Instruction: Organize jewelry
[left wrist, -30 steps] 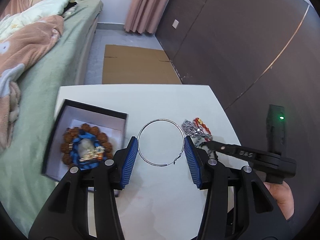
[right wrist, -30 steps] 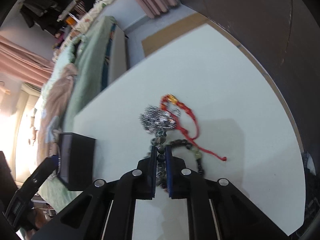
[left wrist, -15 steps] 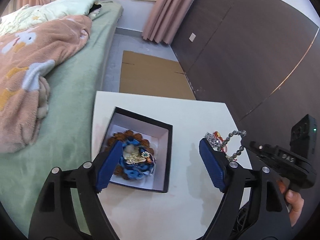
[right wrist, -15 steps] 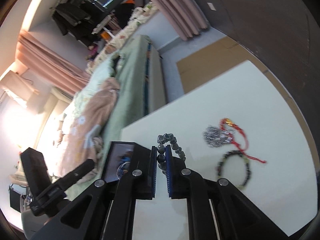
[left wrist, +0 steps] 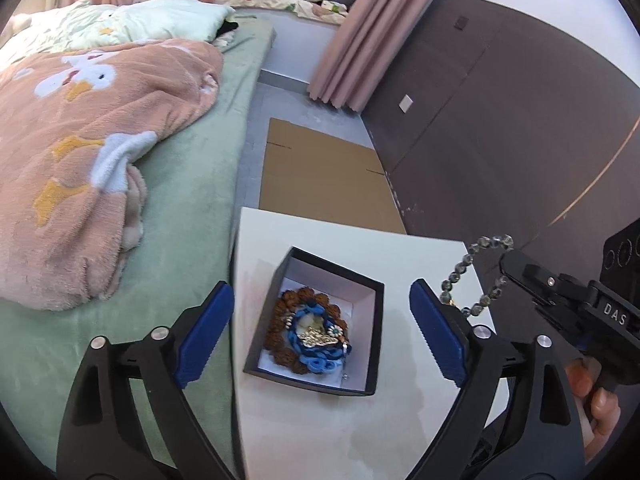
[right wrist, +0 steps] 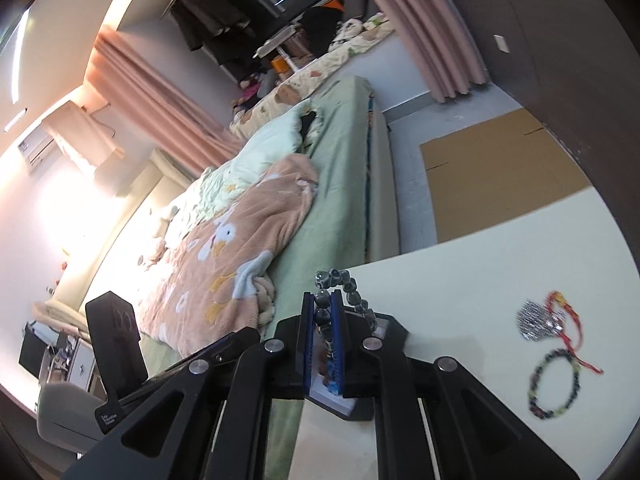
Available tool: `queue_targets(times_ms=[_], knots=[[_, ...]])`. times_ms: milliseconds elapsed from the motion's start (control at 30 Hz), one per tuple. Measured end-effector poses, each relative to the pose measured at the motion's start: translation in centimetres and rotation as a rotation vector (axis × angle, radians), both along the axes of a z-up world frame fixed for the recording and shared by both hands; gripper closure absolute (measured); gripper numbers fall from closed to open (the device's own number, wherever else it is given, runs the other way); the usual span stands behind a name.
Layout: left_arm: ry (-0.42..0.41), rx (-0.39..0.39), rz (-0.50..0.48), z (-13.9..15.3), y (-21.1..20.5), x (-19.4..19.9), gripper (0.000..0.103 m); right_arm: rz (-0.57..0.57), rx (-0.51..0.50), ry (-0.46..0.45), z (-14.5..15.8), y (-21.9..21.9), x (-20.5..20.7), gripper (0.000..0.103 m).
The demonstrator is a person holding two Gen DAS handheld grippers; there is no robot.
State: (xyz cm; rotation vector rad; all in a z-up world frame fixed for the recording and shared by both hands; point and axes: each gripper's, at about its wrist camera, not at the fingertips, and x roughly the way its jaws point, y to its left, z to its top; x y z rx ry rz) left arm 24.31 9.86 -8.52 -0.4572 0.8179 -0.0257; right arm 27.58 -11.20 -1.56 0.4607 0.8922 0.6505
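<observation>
A black box with a white lining sits on the white table. It holds a brown bead bracelet, a blue cord piece and a gold ornament. My left gripper hovers over the box. Its jaws are opening, and no pad touches anything. My right gripper is shut on a grey bead bracelet. In the left wrist view that bracelet hangs in the air to the right of the box. A silver chain pile, a red cord bracelet and a dark bead bracelet lie on the table.
A bed with a green sheet and a peach blanket runs along the table's left edge. Flat cardboard lies on the floor beyond the table. A dark panelled wall stands to the right. A hand holds the right gripper's handle.
The left gripper's jaws widened and moved from around a silver hoop on the table to above the box. The right gripper lifted the grey bead bracelet off the table toward the box.
</observation>
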Motion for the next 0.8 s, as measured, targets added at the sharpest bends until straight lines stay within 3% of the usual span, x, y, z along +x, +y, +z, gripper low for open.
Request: queue_targets(times_ms=[133,233,300,367,600,800], knots=[[-0.004,-0.016,0.032,0.1,1.4,-0.2,0.011,0.042,-0.009,0.017,-0.4,2.3,0.9,0.094],[-0.002,-0.025,0.046,-0.1,2.0,-0.2,0.011,0.078,-0.016,0.046,-1.4,3.7,1.5,0.086],[-0.001,-0.031,0.048,-0.1,2.2,-0.2,0.011,0.062,-0.024,0.054,-2.0,3.5,1.3,0.037],[-0.001,-0.033,0.045,-0.2,2.1,-0.1,0.011,0.032,-0.046,0.03,-1.9,2.7,1.0,0.038],[0.003,-0.022,0.015,-0.3,0.8,0.2,0.011,-0.057,-0.061,0.083,-2.7,-2.4,-0.2,0.039],[0.011,-0.016,-0.029,-0.5,-1.6,0.7,0.011,-0.146,-0.106,0.11,-3.2,-7.1,-1.7,0.034]])
